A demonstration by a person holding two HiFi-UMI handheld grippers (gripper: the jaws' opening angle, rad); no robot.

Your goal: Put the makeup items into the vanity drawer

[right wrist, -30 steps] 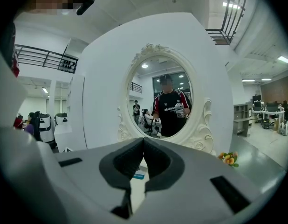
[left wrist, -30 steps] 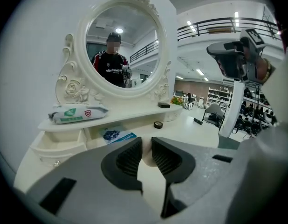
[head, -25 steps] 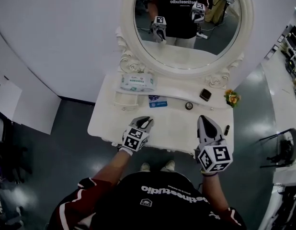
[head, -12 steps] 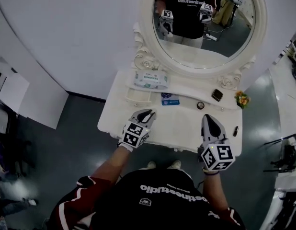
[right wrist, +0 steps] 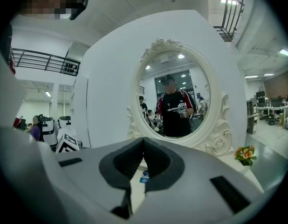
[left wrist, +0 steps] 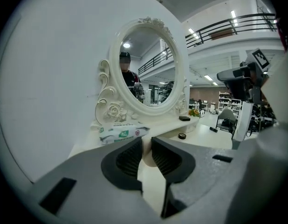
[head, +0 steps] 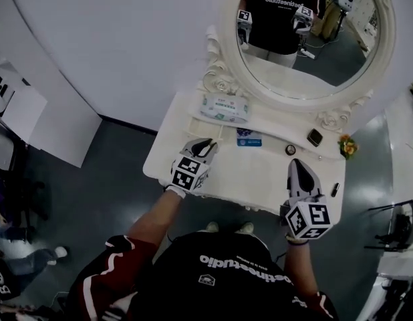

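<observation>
Overhead, left hand-held gripper slightly apart, right hand-held gripper together, drawer hidden beneath vanity top.

Curved white wall; dark glossy floor; ornate oval mirror; ceiling lights.

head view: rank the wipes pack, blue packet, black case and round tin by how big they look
1. wipes pack
2. blue packet
3. black case and round tin: both tiny and close in size. The case looks slightly bigger, but I wouldn't rank them firmly.
</observation>
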